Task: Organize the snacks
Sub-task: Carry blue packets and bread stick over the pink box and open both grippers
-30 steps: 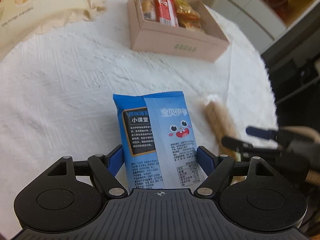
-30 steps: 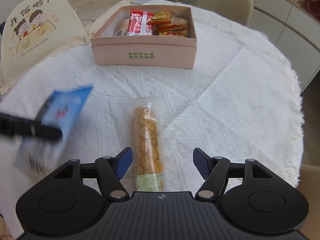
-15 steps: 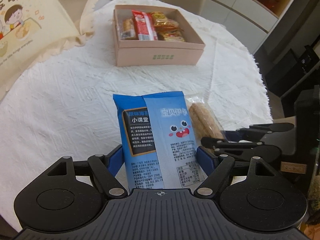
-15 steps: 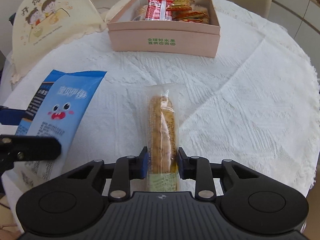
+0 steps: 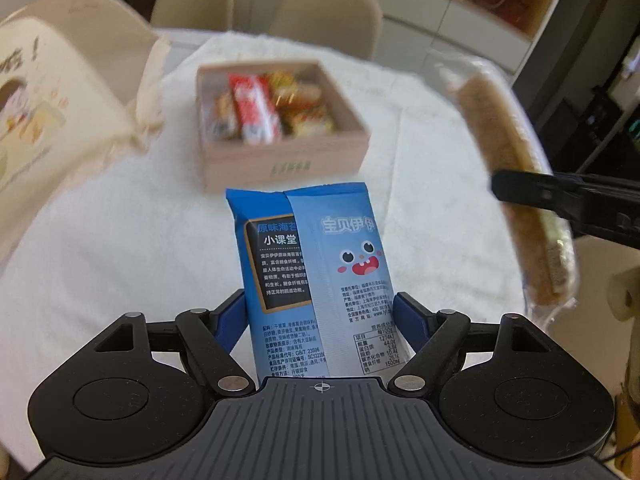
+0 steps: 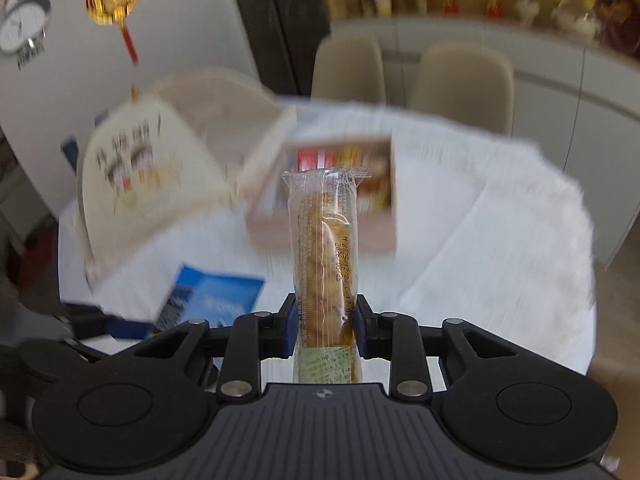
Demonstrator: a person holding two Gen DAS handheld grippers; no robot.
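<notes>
My left gripper (image 5: 320, 316) is shut on a blue snack packet (image 5: 312, 264) and holds it above the white tablecloth. My right gripper (image 6: 325, 322) is shut on a long clear-wrapped biscuit bar (image 6: 324, 256), lifted off the table; the bar also shows in the left wrist view (image 5: 516, 184), held by the right gripper's black fingers (image 5: 560, 196). A pink open box (image 5: 280, 160) with several snacks inside stands ahead on the table; it is blurred in the right wrist view (image 6: 384, 224). The blue packet also shows in the right wrist view (image 6: 212, 300).
A cream cloth bag with a cartoon print (image 5: 48, 120) lies at the left of the round table (image 5: 100, 248). Beige chairs (image 5: 324, 16) stand behind the table. The table's edge drops off at the right (image 6: 576, 280).
My right gripper shut on the biscuit bar and lifted it off the table, tilting up. My left gripper with the blue packet has risen and turned toward the box.
</notes>
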